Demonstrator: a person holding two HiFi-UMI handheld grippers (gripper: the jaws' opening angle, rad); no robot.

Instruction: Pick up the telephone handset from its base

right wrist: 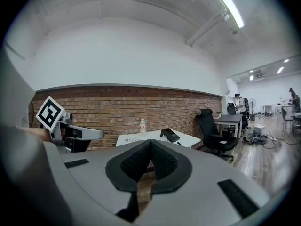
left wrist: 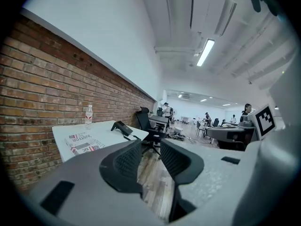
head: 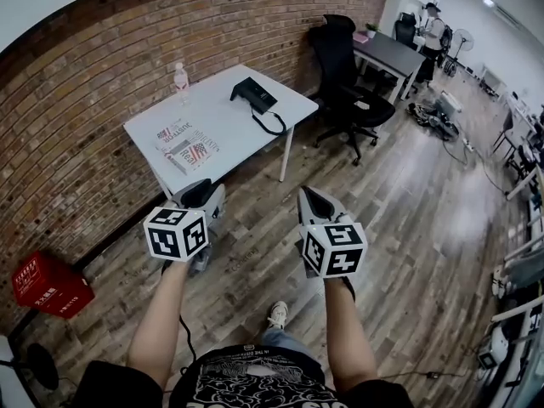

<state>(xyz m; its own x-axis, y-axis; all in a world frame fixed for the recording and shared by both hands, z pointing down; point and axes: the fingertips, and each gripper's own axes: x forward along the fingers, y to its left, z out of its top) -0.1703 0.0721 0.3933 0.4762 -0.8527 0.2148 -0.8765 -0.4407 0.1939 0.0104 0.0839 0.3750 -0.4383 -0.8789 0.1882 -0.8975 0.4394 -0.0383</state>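
Head view has the telephone handset (head: 252, 93) down on its base (head: 263, 104), toward the right-hand end of the white table (head: 223, 113) and well ahead of both grippers. Trouble I'd watch for: the cord (head: 274, 127) loops at the table's edge, so a hasty lift could drag the base along. Left gripper (head: 202, 195) reaches out roughly level toward the table, jaws spread on nothing. Right gripper (head: 314, 202) sits alongside in the same pose, jaws pressed together and empty, so it can't grab like that.
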